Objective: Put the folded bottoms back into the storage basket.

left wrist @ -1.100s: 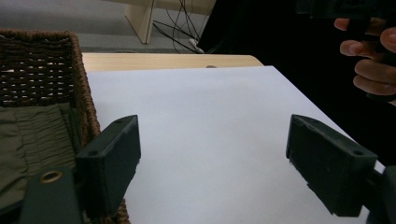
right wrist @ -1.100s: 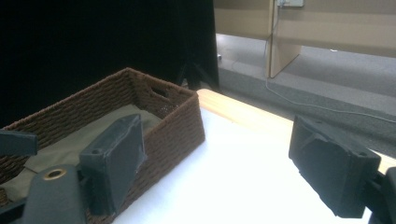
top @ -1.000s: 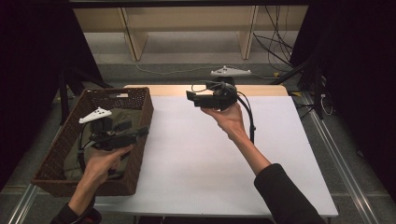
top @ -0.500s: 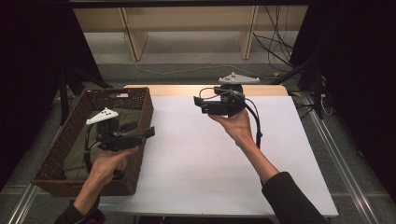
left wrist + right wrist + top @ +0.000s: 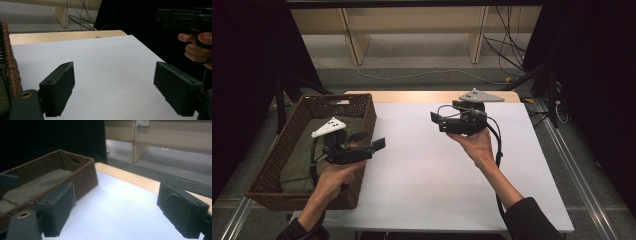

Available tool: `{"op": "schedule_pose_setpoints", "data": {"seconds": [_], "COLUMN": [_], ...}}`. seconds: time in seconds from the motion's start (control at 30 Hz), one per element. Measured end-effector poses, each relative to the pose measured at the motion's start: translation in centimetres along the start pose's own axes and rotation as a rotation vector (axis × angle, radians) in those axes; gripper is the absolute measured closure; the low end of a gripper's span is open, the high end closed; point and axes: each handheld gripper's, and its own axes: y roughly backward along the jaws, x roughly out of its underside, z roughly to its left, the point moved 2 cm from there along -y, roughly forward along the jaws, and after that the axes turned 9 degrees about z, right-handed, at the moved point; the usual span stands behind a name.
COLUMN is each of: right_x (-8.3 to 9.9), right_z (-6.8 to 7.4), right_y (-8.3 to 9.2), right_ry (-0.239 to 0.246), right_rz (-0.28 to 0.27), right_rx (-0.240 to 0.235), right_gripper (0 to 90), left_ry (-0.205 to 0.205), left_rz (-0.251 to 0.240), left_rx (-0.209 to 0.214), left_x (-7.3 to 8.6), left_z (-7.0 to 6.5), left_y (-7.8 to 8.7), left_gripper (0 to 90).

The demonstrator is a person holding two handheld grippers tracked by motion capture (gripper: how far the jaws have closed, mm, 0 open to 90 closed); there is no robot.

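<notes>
left gripper (image 5: 379, 144): jaws spread wide, empty, hanging over the basket's (image 5: 368, 112) right rim
right gripper (image 5: 435, 120): gaping too, empty, up above the white table (image 5: 422, 190)
cloth (image 5: 302, 157): olive, lying flat inside the basket
risk: honestly, the left gripper could clip the wicker edge going in, or pinch just one layer of cloth

No text, label, brand, number or sign is readable in any view, not on the basket (image 5: 362, 107), the grippers or the table (image 5: 422, 200).
</notes>
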Motion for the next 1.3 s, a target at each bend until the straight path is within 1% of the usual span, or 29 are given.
{"op": "schedule_pose_setpoints", "data": {"seconds": [0.1,0.23,0.37,0.43,0.6,0.73,0.87,1.0,1.1,1.2,1.3], "right_x": [0.6,1.1,1.6,1.8,2.6,3.1,3.7,4.3,4.8,5.3,5.6], "right_z": [-0.2,-0.4,-0.6,-0.6,-0.7,-0.7,-0.6,-0.6,-0.7,-0.9,-1.0], "right_y": [0.4,0.9,1.4,1.6,1.7,1.8,2.0,2.1,2.4,2.6,2.9], "right_ry": [0.004,-0.003,-0.012,-0.012,-0.012,-0.008,-0.008,-0.012,-0.014,-0.023,-0.024], "right_rz": [-0.001,-0.01,-0.016,-0.018,-0.016,-0.015,-0.016,-0.017,-0.023,-0.025,-0.031], "right_rx": [0.014,0.015,0.017,0.024,0.026,0.032,0.028,0.024,0.033,0.036,0.04], "right_gripper": [15.8,15.8,15.9,15.9,15.9,16.0,16.1,16.2,16.4,16.4,16.4], "left_ry": [-0.007,-0.017,-0.025,-0.036,-0.059,-0.066,-0.07,-0.082,-0.094,-0.107,-0.121], "left_rz": [0.0,0.002,0.002,0.002,0.004,0.006,-0.004,-0.009,-0.009,-0.006,-0.004], "left_rx": [0.005,0.015,0.042,0.045,0.045,0.049,0.053,0.053,0.06,0.048,0.047], "left_x": [0.1,0.4,0.5,0.6,0.9,1.1,1.3,1.5,1.7,1.8,2.0], "left_z": [-0.3,-0.6,-1.0,-1.2,-1.6,-1.9,-2.2,-2.4,-2.6,-2.8,-2.9], "left_y": [-0.3,-0.7,-1.0,-1.2,-1.6,-1.9,-2.1,-2.4,-2.6,-2.7,-2.9], "left_gripper": [17.0,17.0,16.3,16.1,16.0,16.0,16.0,16.0,15.9,15.9,15.9]}}
